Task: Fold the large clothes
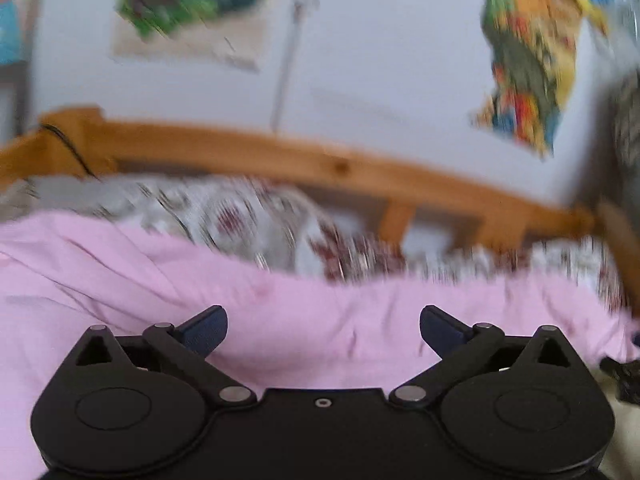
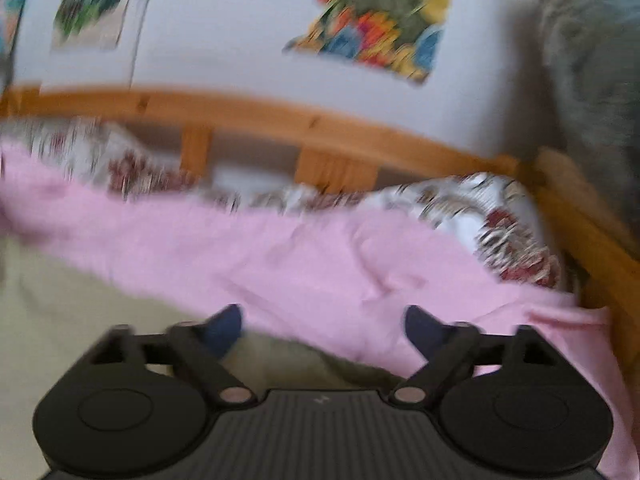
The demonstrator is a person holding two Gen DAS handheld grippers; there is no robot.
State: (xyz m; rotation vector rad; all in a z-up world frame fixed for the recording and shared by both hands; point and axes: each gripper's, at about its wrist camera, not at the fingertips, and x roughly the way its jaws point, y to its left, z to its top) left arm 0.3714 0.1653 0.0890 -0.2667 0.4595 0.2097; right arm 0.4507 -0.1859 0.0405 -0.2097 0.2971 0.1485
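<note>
A large pink garment (image 1: 160, 280) lies spread and wrinkled across the bed; it also shows in the right wrist view (image 2: 304, 256). My left gripper (image 1: 323, 330) is open and empty, just above the pink cloth with its blue-padded fingers wide apart. My right gripper (image 2: 323, 330) is open and empty over the near edge of the pink garment, where the cloth meets a beige sheet (image 2: 80, 320). Both views are motion-blurred.
A floral red-and-white pillow or duvet (image 1: 248, 220) lies behind the garment, also seen in the right wrist view (image 2: 500, 216). A wooden bed rail (image 1: 320, 160) runs along the white wall with posters (image 1: 528, 52). A grey fabric (image 2: 592, 80) hangs at right.
</note>
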